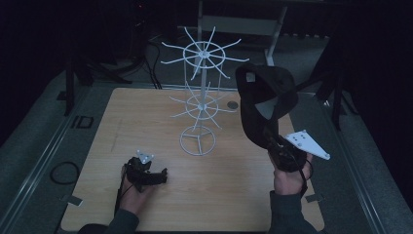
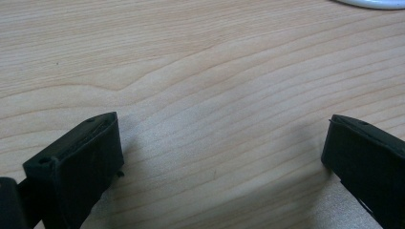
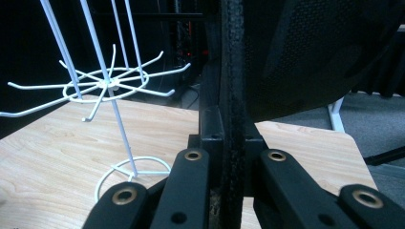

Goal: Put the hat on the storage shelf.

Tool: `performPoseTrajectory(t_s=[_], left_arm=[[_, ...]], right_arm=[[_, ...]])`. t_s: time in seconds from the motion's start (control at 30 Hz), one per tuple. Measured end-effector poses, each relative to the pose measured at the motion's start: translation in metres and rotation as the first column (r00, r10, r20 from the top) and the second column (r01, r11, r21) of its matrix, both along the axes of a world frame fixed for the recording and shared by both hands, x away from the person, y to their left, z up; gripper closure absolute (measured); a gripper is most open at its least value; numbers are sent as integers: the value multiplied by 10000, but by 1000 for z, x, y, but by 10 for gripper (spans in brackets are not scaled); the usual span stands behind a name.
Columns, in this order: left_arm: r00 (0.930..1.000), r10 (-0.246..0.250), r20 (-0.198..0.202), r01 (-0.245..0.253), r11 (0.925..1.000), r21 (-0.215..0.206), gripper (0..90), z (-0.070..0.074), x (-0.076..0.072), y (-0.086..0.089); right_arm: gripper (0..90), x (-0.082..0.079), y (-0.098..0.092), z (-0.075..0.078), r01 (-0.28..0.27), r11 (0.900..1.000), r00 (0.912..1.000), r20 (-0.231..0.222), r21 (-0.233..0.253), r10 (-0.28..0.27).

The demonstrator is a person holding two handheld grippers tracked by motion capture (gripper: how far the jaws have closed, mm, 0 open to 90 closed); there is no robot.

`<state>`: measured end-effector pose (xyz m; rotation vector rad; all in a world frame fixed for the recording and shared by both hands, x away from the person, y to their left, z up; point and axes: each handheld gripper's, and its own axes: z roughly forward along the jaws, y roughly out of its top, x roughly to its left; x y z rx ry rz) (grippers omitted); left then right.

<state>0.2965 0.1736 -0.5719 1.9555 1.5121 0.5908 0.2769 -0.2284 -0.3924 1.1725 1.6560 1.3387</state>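
A white wire rack point(image 1: 200, 92) with two tiers of radiating hooks stands on a ring base at the middle of the wooden table point(image 1: 136, 117). The rack point(image 3: 102, 86) also rises at the left of the right gripper view. My right gripper point(image 1: 269, 141) is raised to the right of the rack, shut on the edge of a black cap point(image 1: 265, 97) that stands above it. In the right gripper view its jaws point(image 3: 232, 143) pinch the cap's thick rim point(image 3: 232, 71). My left gripper point(image 1: 163, 174) rests low on the table near the front left, open, with bare wood between its jaws point(image 2: 224, 143).
A small grey disc point(image 1: 233, 104) lies on the table behind the rack's base. A cable loop point(image 1: 64, 171) lies on the floor to the left of the table. A metal frame point(image 1: 272, 34) stands beyond the far edge.
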Motion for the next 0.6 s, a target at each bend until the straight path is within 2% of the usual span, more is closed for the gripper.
performPoseTrajectory(t_s=[0.6], left_arm=[[10000,5,-2,-5,10000,-6,1,0,0,0]], right_arm=[[864,0,0,12,41,10000,9994,334,65,-43]])
